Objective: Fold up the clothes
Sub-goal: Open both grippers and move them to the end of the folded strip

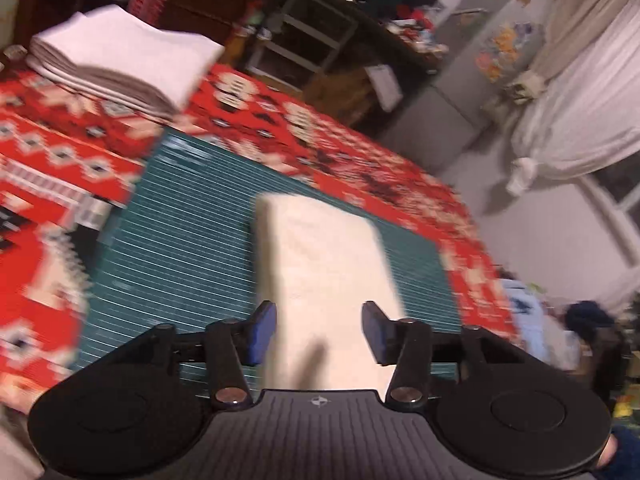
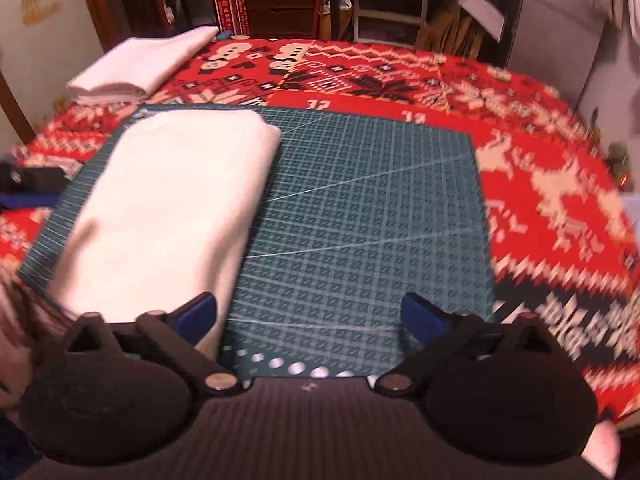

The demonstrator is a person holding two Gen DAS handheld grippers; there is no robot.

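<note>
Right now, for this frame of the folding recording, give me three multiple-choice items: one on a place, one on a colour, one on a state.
1. Where does the folded white cloth lie?
A. on the green cutting mat
B. on the floor
C. on the white stack

2. What is the main colour of the patterned blanket under the mat?
A. blue
B. red
C. yellow

3. How does the right gripper stand?
A. shut on the cloth
B. shut on the mat
C. open

Key: 1 A, the cloth rests on the mat's left part; 2 B, red shows all round the mat; 3 C, its blue fingers stand wide apart, gripping nothing.
</note>
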